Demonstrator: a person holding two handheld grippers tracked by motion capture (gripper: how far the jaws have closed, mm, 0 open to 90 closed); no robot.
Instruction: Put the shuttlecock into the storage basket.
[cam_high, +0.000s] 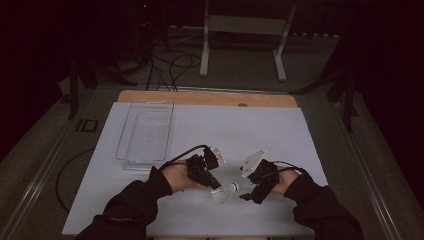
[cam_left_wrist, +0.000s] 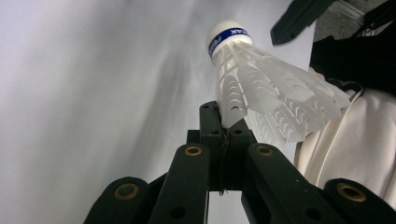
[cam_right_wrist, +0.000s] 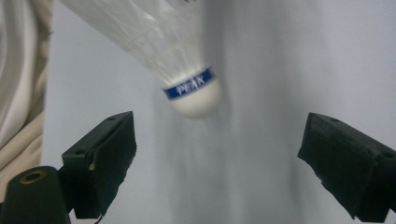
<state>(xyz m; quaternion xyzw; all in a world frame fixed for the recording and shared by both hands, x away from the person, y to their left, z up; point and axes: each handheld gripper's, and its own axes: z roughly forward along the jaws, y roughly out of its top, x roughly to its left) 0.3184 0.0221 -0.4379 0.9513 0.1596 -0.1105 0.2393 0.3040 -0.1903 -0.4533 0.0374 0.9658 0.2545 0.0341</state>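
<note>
While the left gripper (cam_high: 214, 184) holds a white feathered shuttlecock (cam_high: 225, 191) above the white tabletop (cam_high: 260, 130), a clear plastic tray (cam_high: 146, 136) waits empty. Left gripper view: fingers pinch one feather. Right gripper view: right gripper (cam_right_wrist: 219, 158) fingers spread, cork between; handover apparently done, placing remains.

The shuttlecock (cam_left_wrist: 261, 88) has a smooth matt white cap and ribbed white plastic skirt. The tongs (cam_right_wrist: 224, 163) are matt black plastic. The worktop (cam_high: 260, 130) carries smooth white paper; the tray (cam_high: 146, 132) is clear glossy plastic.
</note>
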